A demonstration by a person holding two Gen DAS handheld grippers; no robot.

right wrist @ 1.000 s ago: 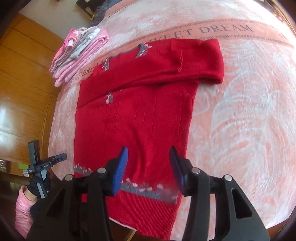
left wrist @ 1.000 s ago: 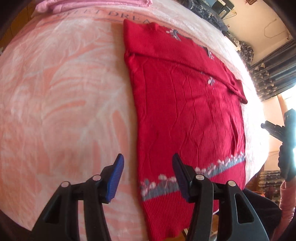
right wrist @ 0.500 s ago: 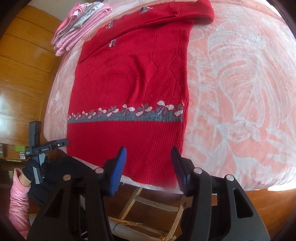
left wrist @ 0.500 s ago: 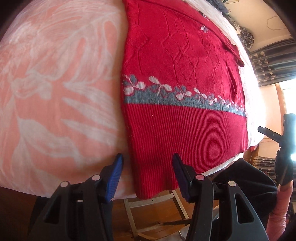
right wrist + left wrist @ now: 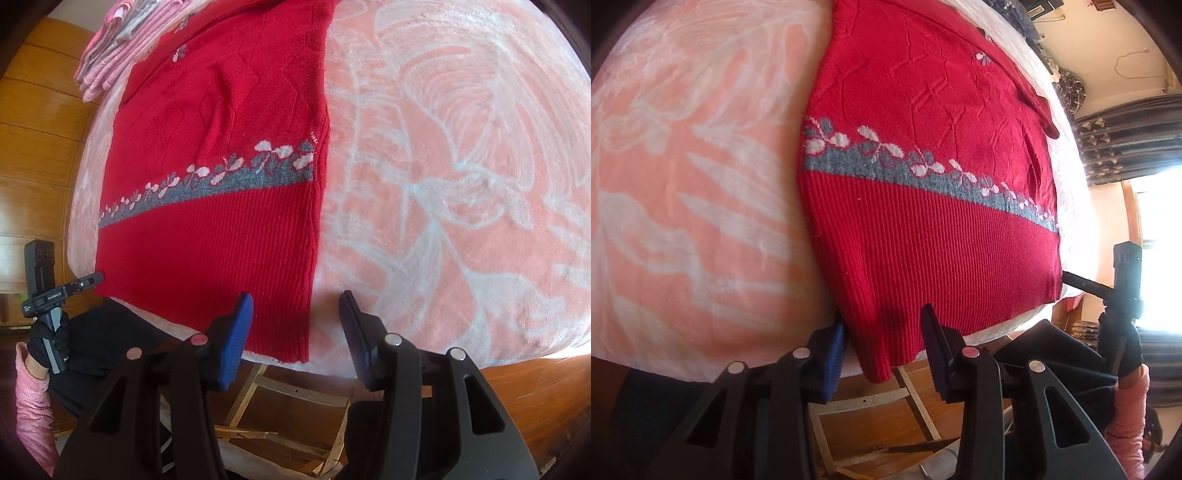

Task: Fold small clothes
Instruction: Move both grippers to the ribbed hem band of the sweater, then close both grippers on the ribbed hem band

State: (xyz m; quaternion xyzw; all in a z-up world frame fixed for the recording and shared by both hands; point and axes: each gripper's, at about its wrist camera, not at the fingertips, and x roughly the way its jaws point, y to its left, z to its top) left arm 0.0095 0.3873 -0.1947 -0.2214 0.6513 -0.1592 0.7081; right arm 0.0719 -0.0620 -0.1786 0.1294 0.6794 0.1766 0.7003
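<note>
Both claws (image 5: pixel 882 332) (image 5: pixel 295 325) gape around the red sweater's (image 5: pixel 923 221) hem on the pink blanket (image 5: pixel 461 184).

Red sweater (image 5: pixel 923 229) collar cut off by top edge; hem corner hides my left finger's (image 5: pixel 833 354) tip.

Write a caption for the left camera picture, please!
Open left tool straddles the red sweater's hanging corner over the pink blanket.
</note>
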